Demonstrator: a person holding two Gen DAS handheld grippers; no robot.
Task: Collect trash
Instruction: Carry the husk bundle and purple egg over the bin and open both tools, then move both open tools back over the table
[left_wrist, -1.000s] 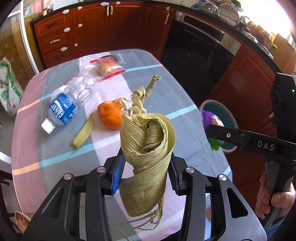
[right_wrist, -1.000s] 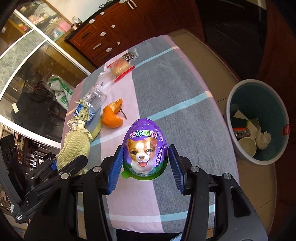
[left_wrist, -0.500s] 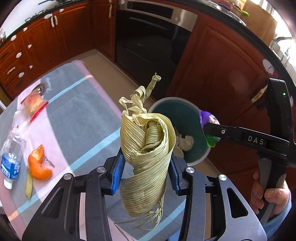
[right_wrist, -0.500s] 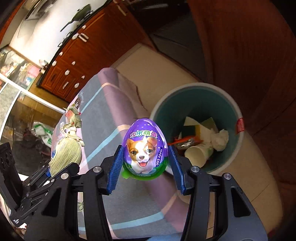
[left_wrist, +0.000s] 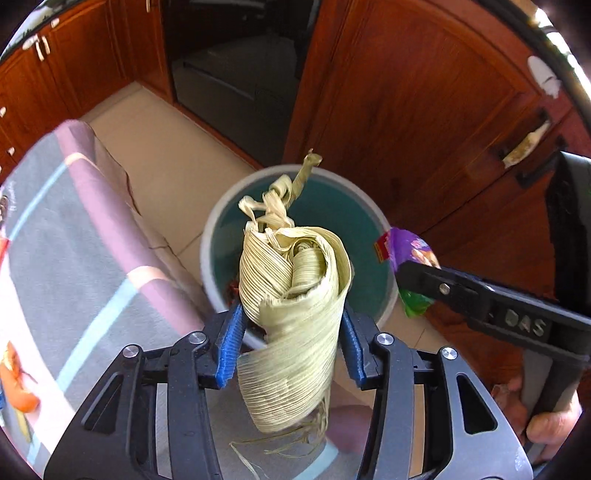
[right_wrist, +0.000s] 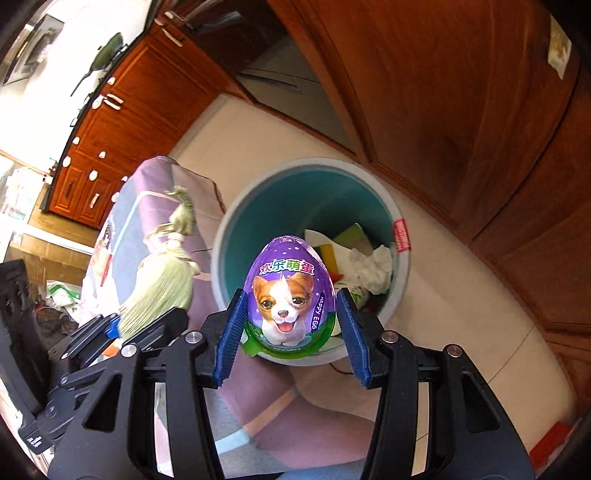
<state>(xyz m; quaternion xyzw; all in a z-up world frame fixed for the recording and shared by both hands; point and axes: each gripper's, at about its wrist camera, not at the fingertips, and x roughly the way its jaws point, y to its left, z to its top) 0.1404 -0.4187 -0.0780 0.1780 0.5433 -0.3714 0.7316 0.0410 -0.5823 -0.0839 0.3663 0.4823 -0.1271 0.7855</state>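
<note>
A rolled, dried corn husk (left_wrist: 291, 295) stands between the blue pads of my left gripper (left_wrist: 291, 343). The jaws are opening, but the pads still touch the husk. It hangs over the near rim of a teal bin (left_wrist: 221, 229) on the floor. My right gripper (right_wrist: 290, 332) is shut on a purple toy-egg package with a puppy on it (right_wrist: 290, 291), held above the same bin (right_wrist: 258, 214). Paper, tissue and wrappers lie inside the bin. The egg (left_wrist: 410, 247) also shows at the right of the left wrist view, and the husk (right_wrist: 159, 288) at the left of the right wrist view.
The table with a striped pink and grey cloth (left_wrist: 55, 240) lies to the left of the bin, with orange peel (left_wrist: 18, 384) on it. Brown wooden cabinets (left_wrist: 406, 110) stand close behind the bin. A hand (left_wrist: 546, 424) grips the right tool's handle.
Both grippers have swung from over the table to over the bin and tilted further down, each still carrying its item. The bottle and snack bag have left view.
</note>
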